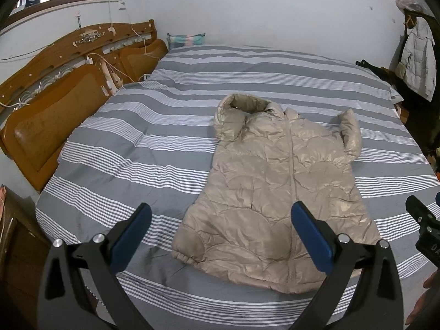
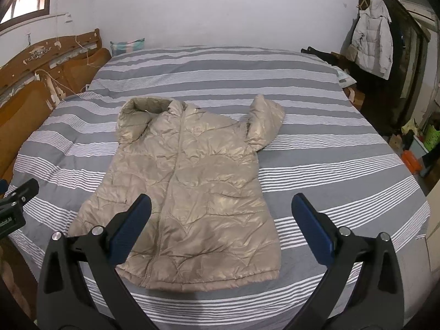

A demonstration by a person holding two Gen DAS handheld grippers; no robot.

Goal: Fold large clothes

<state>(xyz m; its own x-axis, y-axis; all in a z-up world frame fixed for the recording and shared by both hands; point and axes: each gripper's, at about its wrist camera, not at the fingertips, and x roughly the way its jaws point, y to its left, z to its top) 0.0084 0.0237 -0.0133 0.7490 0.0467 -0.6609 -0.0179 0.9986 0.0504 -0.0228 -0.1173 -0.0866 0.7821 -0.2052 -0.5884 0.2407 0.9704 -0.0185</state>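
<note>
A beige quilted puffer jacket (image 1: 277, 189) lies front up on the striped bed (image 1: 137, 148), hood toward the far side, hem toward me. Its right sleeve (image 1: 350, 132) sticks up and out; the left sleeve is tucked out of sight. My left gripper (image 1: 221, 236) is open and empty, hovering above the hem's left part. In the right wrist view the jacket (image 2: 189, 189) lies centre left, sleeve (image 2: 264, 121) out to the right. My right gripper (image 2: 221, 233) is open and empty above the hem's right part. Each gripper shows at the other view's edge.
A wooden headboard (image 1: 55, 104) with cables runs along the bed's left side. A small pillow (image 1: 187, 40) sits at the far edge by the wall. A white coat (image 2: 372, 38) hangs on a dark wardrobe at right, with clutter (image 2: 418, 143) on the floor.
</note>
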